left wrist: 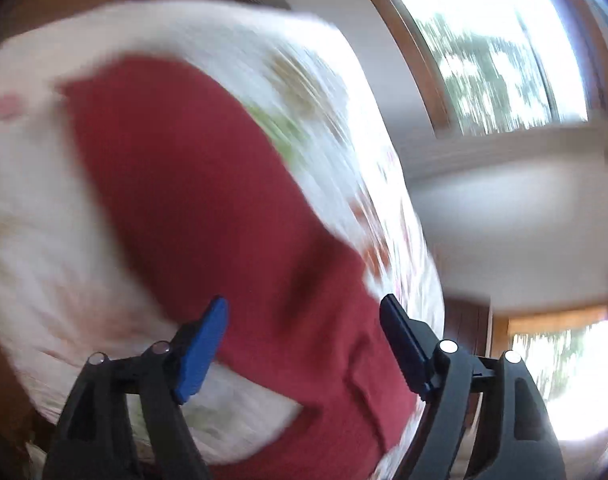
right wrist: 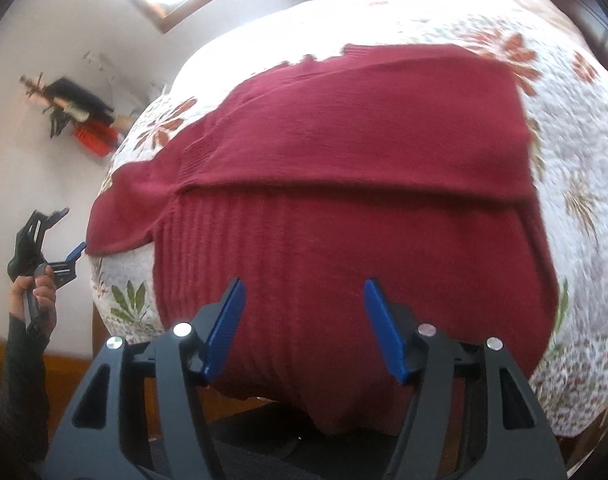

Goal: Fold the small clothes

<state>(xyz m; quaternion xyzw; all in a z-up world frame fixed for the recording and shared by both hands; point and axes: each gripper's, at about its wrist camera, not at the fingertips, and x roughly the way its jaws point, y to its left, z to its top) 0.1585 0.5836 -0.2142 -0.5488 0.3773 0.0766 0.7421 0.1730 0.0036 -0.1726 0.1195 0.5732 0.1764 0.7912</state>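
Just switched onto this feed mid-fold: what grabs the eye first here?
A dark red knit sweater fills the middle of the right wrist view, partly folded on a white floral quilt. The right gripper hovers open over its near hem. The left gripper, also open, sits by the sleeve at the left edge.

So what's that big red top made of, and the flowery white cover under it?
The dark red ribbed sweater looks like knitted yarn, wool or acrylic: ribs and fine stitch rows show. The white flower-printed bed cover seems quilted cotton, matte and puckered by stitching.
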